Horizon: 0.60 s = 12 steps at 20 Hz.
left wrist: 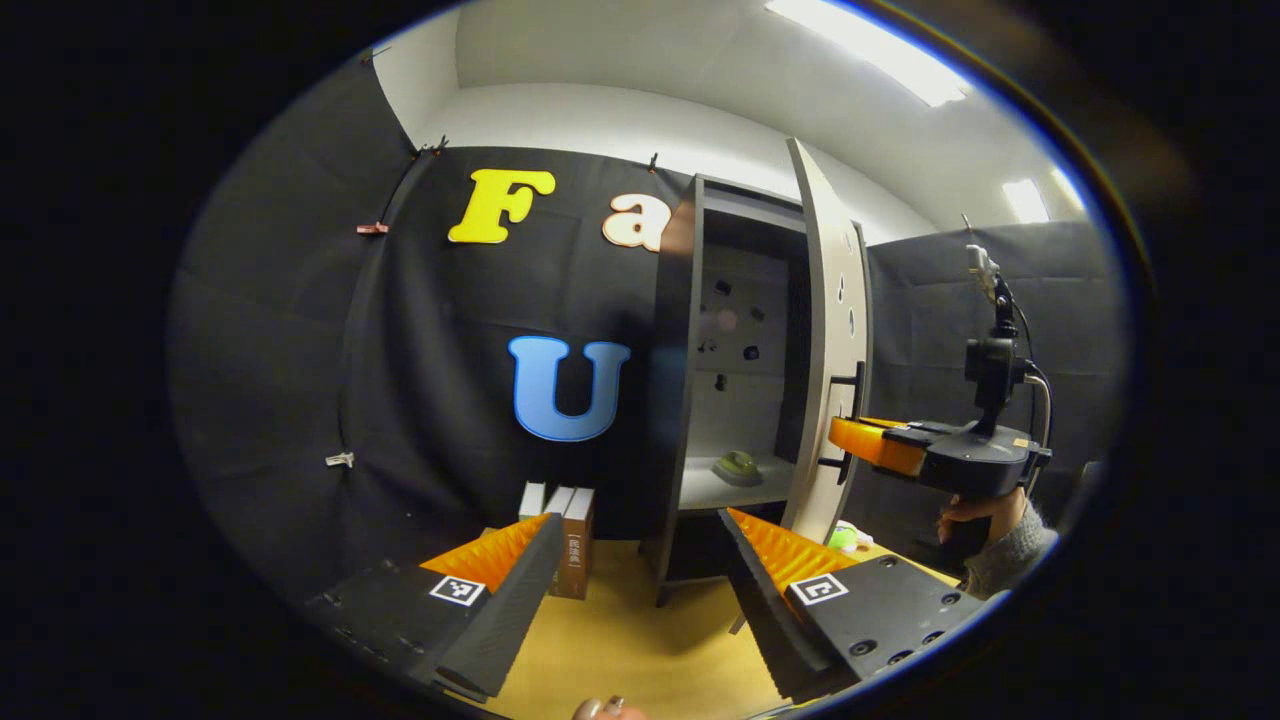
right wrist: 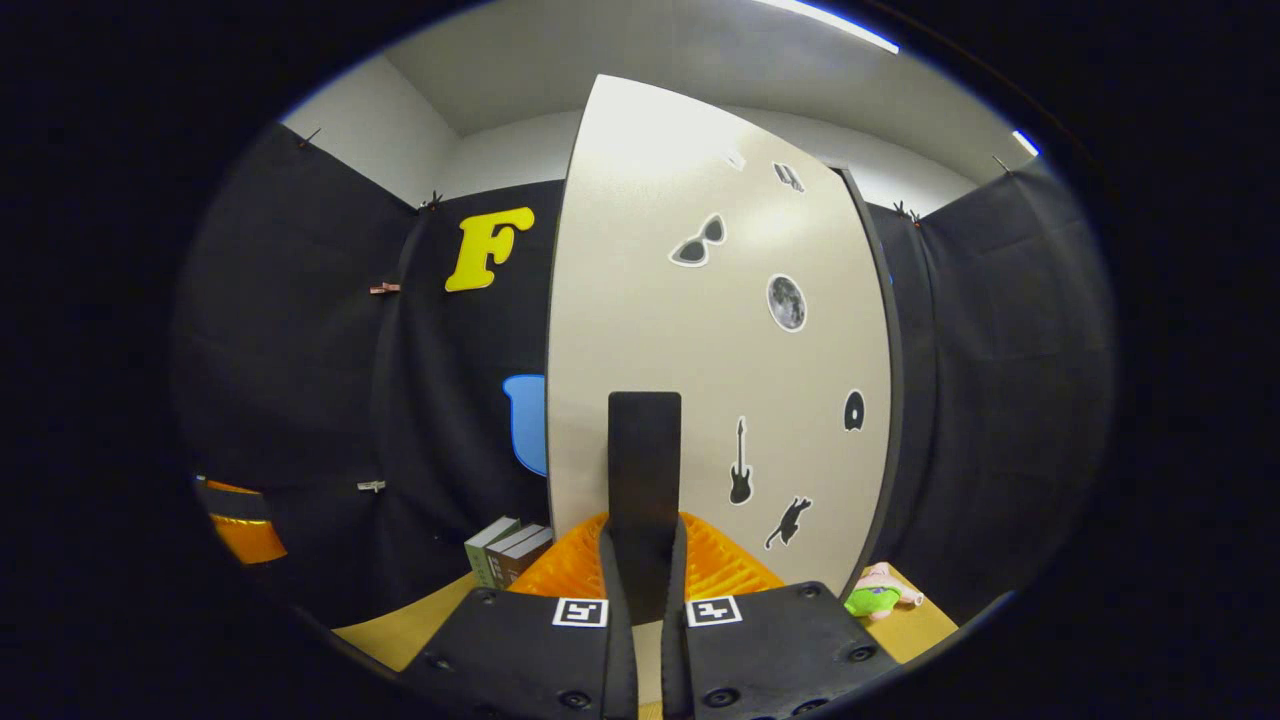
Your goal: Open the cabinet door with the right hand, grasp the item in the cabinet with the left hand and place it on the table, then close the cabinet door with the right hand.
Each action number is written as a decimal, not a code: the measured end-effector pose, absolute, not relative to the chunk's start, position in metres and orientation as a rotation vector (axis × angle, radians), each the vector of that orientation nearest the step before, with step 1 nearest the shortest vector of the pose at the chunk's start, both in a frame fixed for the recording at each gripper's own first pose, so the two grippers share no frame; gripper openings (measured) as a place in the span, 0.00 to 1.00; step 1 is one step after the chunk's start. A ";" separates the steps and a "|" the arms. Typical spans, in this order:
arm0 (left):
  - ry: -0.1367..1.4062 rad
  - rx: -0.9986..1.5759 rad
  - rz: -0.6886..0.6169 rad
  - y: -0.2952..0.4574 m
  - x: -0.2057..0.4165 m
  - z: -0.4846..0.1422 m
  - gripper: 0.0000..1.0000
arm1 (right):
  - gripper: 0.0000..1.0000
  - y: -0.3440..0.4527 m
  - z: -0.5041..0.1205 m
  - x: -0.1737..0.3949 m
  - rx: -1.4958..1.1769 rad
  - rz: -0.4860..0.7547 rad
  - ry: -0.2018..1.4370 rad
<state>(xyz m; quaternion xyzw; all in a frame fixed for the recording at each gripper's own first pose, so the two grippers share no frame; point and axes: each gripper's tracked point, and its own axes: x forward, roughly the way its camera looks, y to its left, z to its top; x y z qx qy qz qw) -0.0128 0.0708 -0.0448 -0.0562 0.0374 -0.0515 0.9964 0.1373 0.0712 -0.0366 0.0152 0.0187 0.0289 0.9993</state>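
The dark cabinet (left wrist: 690, 400) stands on the table with its pale door (left wrist: 825, 340) swung out edge-on toward me. A small greenish item (left wrist: 738, 465) lies on the lower shelf inside. My left gripper (left wrist: 640, 520) is open, low over the table in front of the cabinet and some way short of the shelf. In the right gripper view the stickered door (right wrist: 720, 330) is close up, and my right gripper (right wrist: 643, 545) is shut on its black handle (right wrist: 645, 450). The left gripper view also shows the right gripper (left wrist: 850, 432) at the handle, held by a hand (left wrist: 975, 515).
A few books (left wrist: 565, 530) stand upright on the wooden table (left wrist: 640, 640) left of the cabinet, also seen as books (right wrist: 510, 550). A green and pink soft toy (right wrist: 878, 595) lies on the table right of the door. Black cloth walls enclose the booth.
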 end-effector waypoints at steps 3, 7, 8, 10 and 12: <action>0.074 -0.111 -0.126 0.060 -0.017 -0.044 0.95 | 0.13 0.053 -0.035 0.122 0.015 0.031 0.042; 0.065 -0.074 -0.178 0.042 -0.014 -0.048 0.95 | 0.13 0.028 -0.031 0.101 0.018 0.007 0.054; 0.073 -0.070 -0.186 0.037 -0.012 -0.053 0.95 | 0.13 0.021 -0.029 0.096 0.015 0.001 0.056; 0.092 -0.079 -0.196 0.023 -0.006 -0.058 0.95 | 0.13 0.005 -0.028 0.085 0.014 -0.011 0.062; 0.085 -0.103 -0.215 0.005 0.005 -0.055 0.95 | 0.13 -0.011 -0.025 0.077 0.000 -0.007 0.063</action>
